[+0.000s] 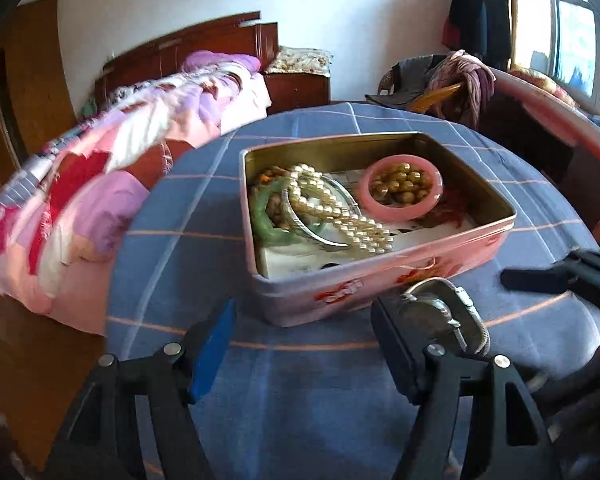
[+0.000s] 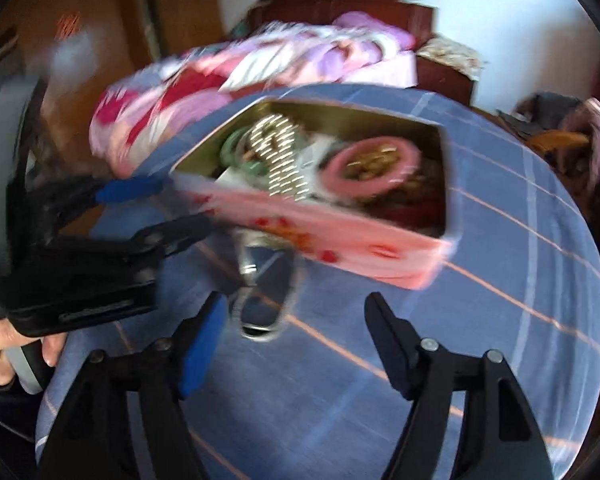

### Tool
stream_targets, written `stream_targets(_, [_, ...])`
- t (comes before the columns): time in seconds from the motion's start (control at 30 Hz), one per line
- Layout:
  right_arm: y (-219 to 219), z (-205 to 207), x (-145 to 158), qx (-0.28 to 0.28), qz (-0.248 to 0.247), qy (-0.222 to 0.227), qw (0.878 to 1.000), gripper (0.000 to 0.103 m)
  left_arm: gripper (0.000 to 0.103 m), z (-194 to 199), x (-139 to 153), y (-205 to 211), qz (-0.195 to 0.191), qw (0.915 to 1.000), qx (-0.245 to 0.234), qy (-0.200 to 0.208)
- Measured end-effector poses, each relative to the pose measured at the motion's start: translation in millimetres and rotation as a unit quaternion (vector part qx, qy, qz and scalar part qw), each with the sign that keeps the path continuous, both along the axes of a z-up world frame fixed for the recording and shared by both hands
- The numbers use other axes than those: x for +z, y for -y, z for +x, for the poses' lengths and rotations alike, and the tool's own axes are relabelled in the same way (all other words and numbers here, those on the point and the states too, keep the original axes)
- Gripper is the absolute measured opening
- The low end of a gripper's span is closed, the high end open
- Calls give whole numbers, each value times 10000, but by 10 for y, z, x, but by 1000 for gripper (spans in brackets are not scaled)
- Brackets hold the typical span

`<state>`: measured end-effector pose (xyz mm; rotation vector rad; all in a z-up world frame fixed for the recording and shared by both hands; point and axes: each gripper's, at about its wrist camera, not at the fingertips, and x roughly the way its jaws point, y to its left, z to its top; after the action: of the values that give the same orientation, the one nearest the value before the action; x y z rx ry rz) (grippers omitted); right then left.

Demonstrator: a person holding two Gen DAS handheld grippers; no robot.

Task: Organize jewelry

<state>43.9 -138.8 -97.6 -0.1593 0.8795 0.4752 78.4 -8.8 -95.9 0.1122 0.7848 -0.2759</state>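
Bedroom in a home. Bed [image 1: 148, 128] with wooden headboard [image 1: 188, 42] and pink patchwork quilt [image 1: 100, 184]; nightstand [image 1: 298, 86] beside it; clothes heaped on chair [image 1: 456, 80]; coats hanging by window [image 1: 572, 40]; table under blue checked cloth [image 1: 300, 400].

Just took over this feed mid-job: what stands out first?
An open pink tin sits mid-table on the blue checked cloth, packed with a pearl necklace, green bangle and a pink bangle ringing gold beads. A silver wristwatch lies in front of it, by both open grippers.
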Motion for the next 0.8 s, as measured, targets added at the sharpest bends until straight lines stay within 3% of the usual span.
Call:
stream_targets(0.03, [-61, 26, -43, 72, -145, -15, 9999, 66, 71, -9, -31, 28, -49, 9998, -188, 42])
stream_targets(0.07, [-109, 86, -104, 65, -331, -68, 9994, 44, 54, -18, -57, 32, 80, 9999, -146, 18])
stream_targets(0.1, [-74, 103, -48, -13, -193, -44, 9998, 30, 34, -29, -82, 40, 177, 9996, -176, -90])
stream_targets(0.17, [-83, -1, 67, 100, -228, 279, 9993, 29, 0, -70, -102, 25, -288, 9972, -545, -424])
stream_targets(0.23, [-189, -235, 247, 328, -287, 572, 9974, 29, 0, -232, 103, 89, -545, 9958, -712, -175])
stream_targets(0.27, [-222, -293, 326, 297, -374, 700, 9964, 29, 0, -284, 253, 135, -402, 9969, -681, 43])
stream_targets(0.3, [-207, -341, 479, 247, -381, 975, 9942, 28, 0, -304, 440, 120, -494, 9963, -647, 267])
stream_targets(0.37, [-158, -293, 705, 262, -272, 1077, 9935, 28, 0, -292, 787, 105, -802, 9924, -734, 572])
stream_targets(0.43, [-135, -156, 930, 158, -304, 1381, 9898, 29, 0, -198, 1092, 243, -718, 9886, -1002, 867])
stream_targets(0.47, [-120, -30, 986, 109, -278, 1301, 9911, 29, 9, -105, 1179, 274, -658, 9877, -1016, 989])
stream_targets(0.5, [-143, 88, 979, 107, -290, 1143, 9930, 29, 46, 24, 1186, 324, -494, 9894, -973, 963])
stream_targets(0.53, [-106, 231, 948, -46, -316, 1076, 9937, 33, 74, 91, 1143, 350, -316, 9916, -844, 931])
stream_targets(0.57, [0, 372, 878, -403, -393, 1229, 9908, 61, 98, 224, 1056, 304, -102, 9937, -330, 1065])
stream_targets(0.6, [76, 388, 782, -508, -447, 1138, 9912, 90, 98, 251, 980, 180, -168, 9939, -77, 1083])
stream_targets(0.63, [167, 438, 647, -563, -461, 857, 9937, 86, 98, 293, 862, 109, -304, 9964, 5, 793])
stream_targets(0.67, [279, 367, 521, -598, -413, 787, 9942, 79, 98, 307, 711, 21, -470, 9980, 9, 418])
stream_targets(0.7, [334, 281, 436, -605, -488, 792, 9938, 79, 98, 268, 563, -58, -547, 9982, 29, 255])
stream_targets(0.8, [524, -3, 258, -532, -457, 753, 9947, 81, 98, 25, 288, -186, -513, 9981, 204, 264])
